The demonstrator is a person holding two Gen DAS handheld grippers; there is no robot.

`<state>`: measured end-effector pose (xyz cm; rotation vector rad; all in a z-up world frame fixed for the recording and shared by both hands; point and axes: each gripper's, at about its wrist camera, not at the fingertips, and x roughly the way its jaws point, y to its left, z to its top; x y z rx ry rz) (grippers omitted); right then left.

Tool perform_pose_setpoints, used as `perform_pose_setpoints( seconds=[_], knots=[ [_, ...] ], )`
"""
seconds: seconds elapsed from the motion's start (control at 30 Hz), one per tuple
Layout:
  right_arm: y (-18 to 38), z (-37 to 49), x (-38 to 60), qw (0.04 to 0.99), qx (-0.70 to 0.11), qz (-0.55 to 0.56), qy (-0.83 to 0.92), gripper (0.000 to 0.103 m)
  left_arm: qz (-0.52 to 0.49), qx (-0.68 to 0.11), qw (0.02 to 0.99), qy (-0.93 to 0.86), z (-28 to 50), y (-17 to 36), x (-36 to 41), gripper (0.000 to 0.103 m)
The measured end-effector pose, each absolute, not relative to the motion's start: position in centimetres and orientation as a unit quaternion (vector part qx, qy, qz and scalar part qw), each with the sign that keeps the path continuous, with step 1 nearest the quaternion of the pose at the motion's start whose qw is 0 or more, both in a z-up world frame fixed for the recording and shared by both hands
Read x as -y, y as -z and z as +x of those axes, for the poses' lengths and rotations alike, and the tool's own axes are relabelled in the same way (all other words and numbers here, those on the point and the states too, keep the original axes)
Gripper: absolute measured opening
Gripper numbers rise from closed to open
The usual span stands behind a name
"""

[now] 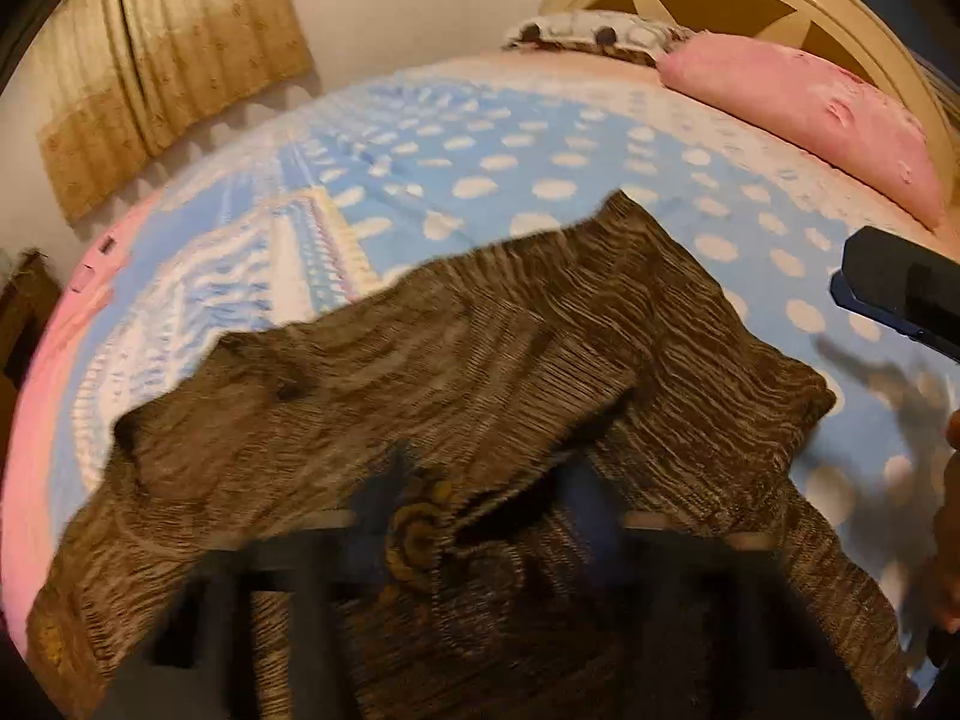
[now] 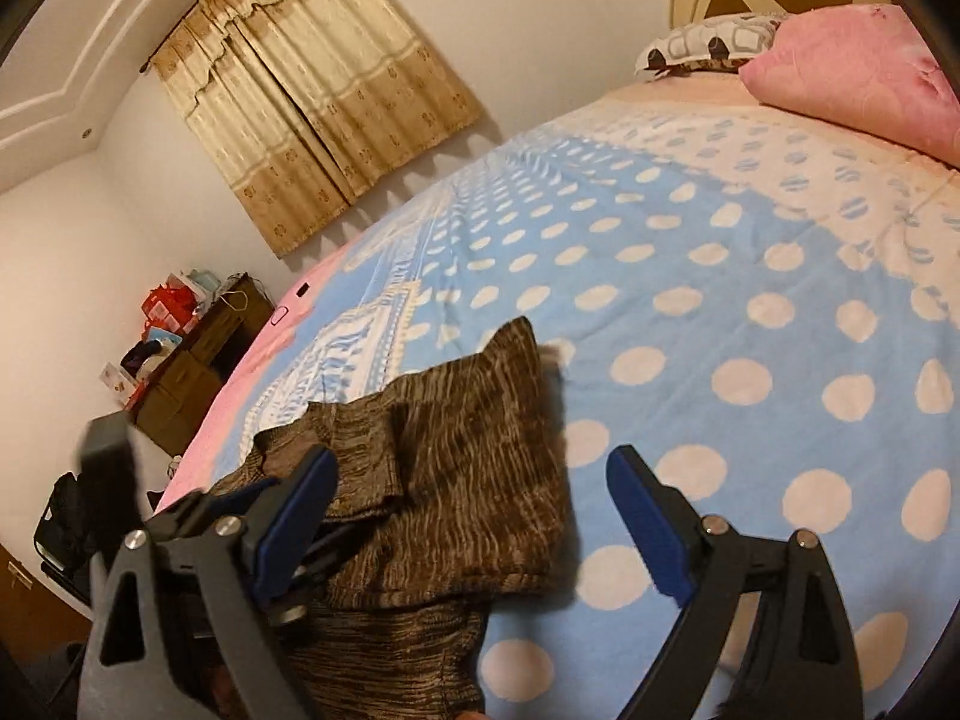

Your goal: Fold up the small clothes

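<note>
Warm dim indoor light, soft shadows on bedspread (image 2: pixel 750 312), motion blur w/ heavy fisheye bending at edges.

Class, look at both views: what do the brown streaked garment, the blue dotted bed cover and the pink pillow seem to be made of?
Brown streaked garment: seemingly a ribbed or crinkled knit, matte; fine wavy ridges show.
Blue dotted bed cover: probably soft fleece or towelling, matte; fuzzy-edged white dots.
Pink pillow: probably a woven, quilted fabric with a slight sheen; puckered stitch marks show.

Home bedroom, bed (image 2: pixel 690 276), pillow (image 2: pixel 852 84), curtains (image 2: pixel 312 120)
</note>
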<state>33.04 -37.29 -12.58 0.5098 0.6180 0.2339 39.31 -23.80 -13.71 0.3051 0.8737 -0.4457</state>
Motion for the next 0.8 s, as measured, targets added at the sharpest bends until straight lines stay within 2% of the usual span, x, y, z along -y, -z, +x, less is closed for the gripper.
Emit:
perform_pose_setpoints(
  seconds=[0.03, 0.07, 0.1, 0.13, 0.33, 0.53, 0.8],
  knots=[
    [12.5, 33.1, 37.3, 0.915, -0.3, 0.245, -0.114, 0.094, 0.135, -0.424, 0.87, 0.216, 39.5, 13.7, 23.6, 0.016],
    [12.7, 33.2, 37.3, 0.915, -0.3, 0.243, -0.115, 0.094, 0.12, -0.425, 0.871, 0.217, 39.6, 13.5, 23.3, 0.015],
    [12.7, 33.2, 37.3, 0.915, -0.3, 0.243, -0.116, 0.094, 0.101, -0.422, 0.874, 0.22, 39.6, 13.1, 22.7, 0.006],
    [12.8, 33.2, 37.4, 0.915, -0.3, 0.243, -0.117, 0.094, 0.07, -0.422, 0.875, 0.229, 39.7, 12.5, 21.9, 0.005],
    [13.0, 32.6, 37.7, 0.919, -0.292, 0.241, -0.113, 0.094, -0.079, -0.422, 0.868, 0.249, 40.2, 9.8, 16.5, 0.004],
    [13.4, 32.6, 37.4, 0.92, -0.292, 0.236, -0.113, 0.094, -0.233, -0.451, 0.827, 0.24, 41.3, 11.2, 11.3, 0.004],
    [13.7, 32.9, 36.1, 0.918, -0.301, 0.215, -0.143, 0.094, -0.333, -0.454, 0.794, 0.229, 41.2, 12.7, 6.8, 0.004]
  ],
)
